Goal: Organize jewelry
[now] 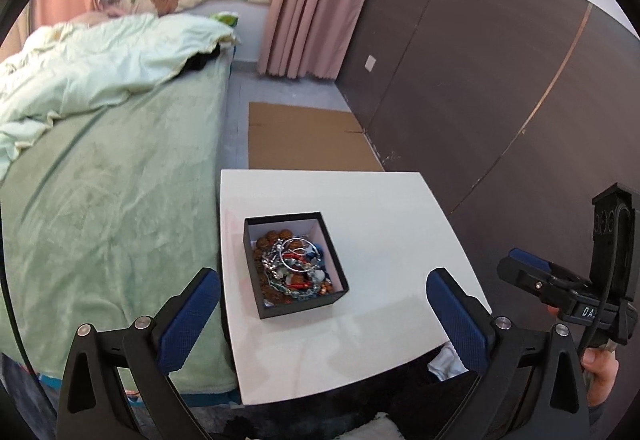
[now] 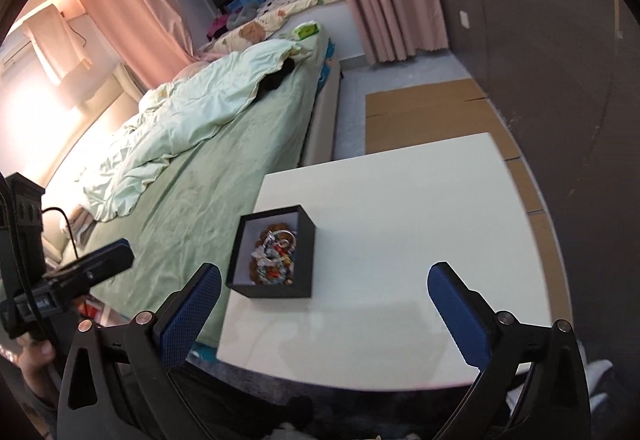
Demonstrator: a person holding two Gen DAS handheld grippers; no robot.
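Both jaws stand wide apart, holding nothing. Left gripper hangs over the near edge of the white counter, with the black box just ahead of it. Right gripper hangs over the same near edge; from here the box lies ahead and a little to the left. Jewelry fills the box in a tangled heap: brown beads, silver bangles, chains, red and blue pieces. Box sits on the counter's left half, close to the bed. Each of my grippers shows at the edge of the other's view. Cardboard lies flat on the floor beyond the counter.
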